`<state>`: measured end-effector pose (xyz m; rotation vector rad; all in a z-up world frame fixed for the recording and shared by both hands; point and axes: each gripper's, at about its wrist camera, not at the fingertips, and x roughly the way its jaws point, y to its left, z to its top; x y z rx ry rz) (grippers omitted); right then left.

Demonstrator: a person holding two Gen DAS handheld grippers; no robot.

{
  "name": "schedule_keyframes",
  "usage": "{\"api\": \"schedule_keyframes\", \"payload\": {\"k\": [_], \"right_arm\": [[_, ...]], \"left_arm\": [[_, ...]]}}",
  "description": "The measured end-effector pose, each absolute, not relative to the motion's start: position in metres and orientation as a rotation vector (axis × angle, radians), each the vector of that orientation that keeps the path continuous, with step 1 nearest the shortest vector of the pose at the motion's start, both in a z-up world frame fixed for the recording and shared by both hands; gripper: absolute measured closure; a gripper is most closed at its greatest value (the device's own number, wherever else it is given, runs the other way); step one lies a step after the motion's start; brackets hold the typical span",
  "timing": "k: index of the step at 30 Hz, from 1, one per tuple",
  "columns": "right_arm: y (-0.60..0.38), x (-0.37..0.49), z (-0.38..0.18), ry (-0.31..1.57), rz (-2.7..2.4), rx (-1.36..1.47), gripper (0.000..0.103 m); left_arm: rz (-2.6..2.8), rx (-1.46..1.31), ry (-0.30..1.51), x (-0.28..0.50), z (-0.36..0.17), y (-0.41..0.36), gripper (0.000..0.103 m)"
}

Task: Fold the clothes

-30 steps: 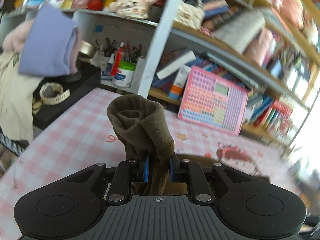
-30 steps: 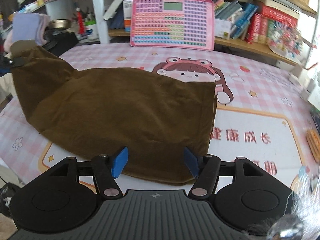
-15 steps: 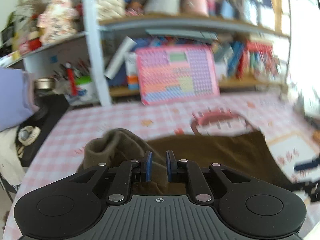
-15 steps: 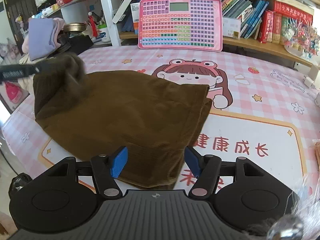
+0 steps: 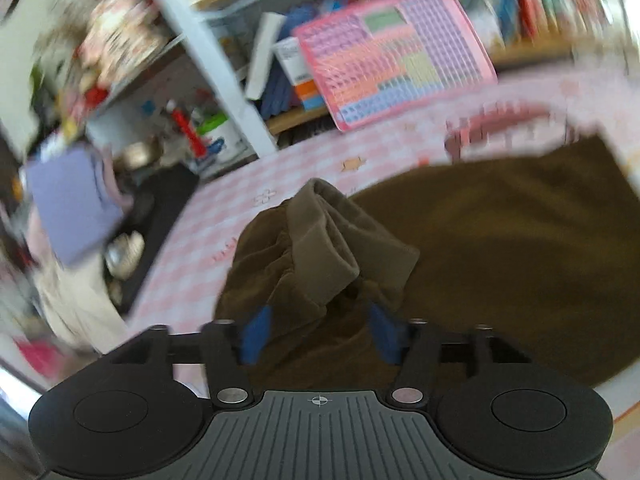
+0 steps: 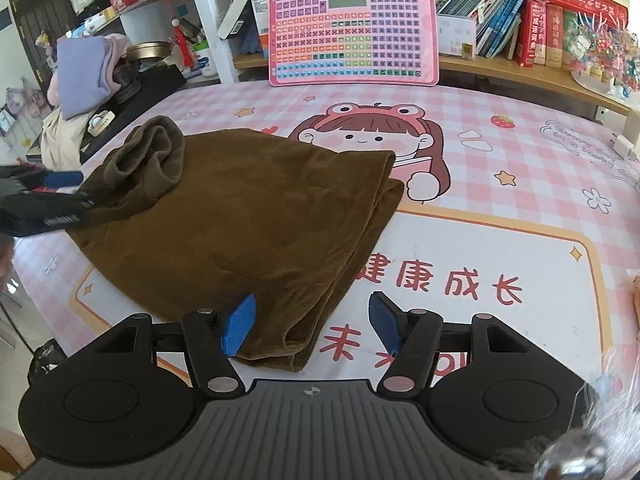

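1. The left gripper [image 5: 318,334] sits low in the middle of its own view, its jaws opening; the blue pads [image 5: 256,332] stand clear on either side of the bunched cuff [image 5: 332,248], and cloth lies between them without being pinched.
2. The brown garment [image 6: 240,220] spreads from that cuff toward the right of the left view, lying folded on the pink checked tablecloth [image 6: 500,92].
3. The right gripper [image 6: 310,322] is at the bottom centre of its view, jaws wide apart and holding nothing; the garment's near corner lies between and just beyond its pads.
4. Red characters "健康成长" [image 6: 444,284] are printed on the cloth right of the garment.
5. A pink keyboard toy [image 6: 352,32] leans against the bookshelf [image 6: 520,68] at upper centre; its key labels are too small to read.
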<state>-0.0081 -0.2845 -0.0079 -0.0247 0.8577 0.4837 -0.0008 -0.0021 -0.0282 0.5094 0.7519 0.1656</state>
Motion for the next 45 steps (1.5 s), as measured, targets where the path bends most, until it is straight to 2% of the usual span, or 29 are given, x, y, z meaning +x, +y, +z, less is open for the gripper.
{"api": "schedule_keyframes", "payload": {"k": [2,10,11,12,15,18,24,25,26,31,33,34,37,38,40,43,45], "right_arm": [[-0.283,-0.008,-0.008,0.858,0.475,-0.027,0.042],[-0.279,-0.012,-0.007,0.864,0.384,-0.001,0.042],[-0.278,-0.014,-0.007,0.864,0.370,0.004,0.042],[-0.277,-0.015,-0.007,0.865,0.357,0.009,0.042],[-0.274,-0.018,-0.007,0.862,0.312,0.028,0.042],[-0.269,-0.021,-0.006,0.852,0.287,0.039,0.042],[-0.259,-0.027,-0.005,0.845,0.244,0.056,0.042],[-0.259,-0.027,-0.006,0.845,0.234,0.064,0.042],[-0.258,-0.027,-0.006,0.847,0.223,0.077,0.042],[-0.246,-0.028,-0.004,0.839,0.207,0.095,0.042],[-0.239,-0.031,-0.002,0.827,0.226,0.076,0.042],[-0.235,-0.032,-0.001,0.824,0.238,0.067,0.042],[-0.226,-0.029,0.003,0.827,0.291,0.073,0.042],[-0.223,-0.026,0.005,0.834,0.329,0.107,0.042],[-0.217,-0.016,0.009,0.858,0.416,0.198,0.042],[-0.200,0.010,0.008,0.944,0.580,0.406,0.041],[-0.180,0.028,0.000,1.013,0.645,0.539,0.037]], "left_arm": [[0.177,0.631,0.765,0.010,-0.042,-0.012,0.029],[0.180,0.794,0.729,0.033,-0.075,-0.029,0.023],[0.174,0.790,0.721,0.032,-0.076,-0.027,0.028],[0.159,0.782,0.719,0.032,-0.075,-0.025,0.046],[0.100,0.731,0.717,0.028,-0.069,-0.011,0.080],[0.050,0.662,0.659,0.015,-0.044,0.015,0.085],[-0.202,0.692,0.427,-0.046,0.017,0.044,0.086],[-0.224,0.712,0.433,-0.048,0.016,0.040,0.086],[-0.235,0.730,0.469,-0.043,0.007,0.031,0.081],[-0.300,0.843,0.602,-0.027,-0.044,-0.015,0.077],[-0.316,0.830,0.593,-0.032,-0.045,-0.018,0.052],[-0.330,0.805,0.589,-0.035,-0.042,-0.015,0.048],[-0.375,0.654,0.556,-0.045,-0.015,0.011,0.033],[-0.378,0.578,0.540,-0.048,-0.005,0.023,0.024],[-0.365,0.395,0.506,-0.055,0.014,0.051,0.016],[-0.239,0.073,0.502,-0.054,0.028,0.103,0.016],[-0.154,-0.122,0.500,-0.055,0.032,0.135,0.016]]}}
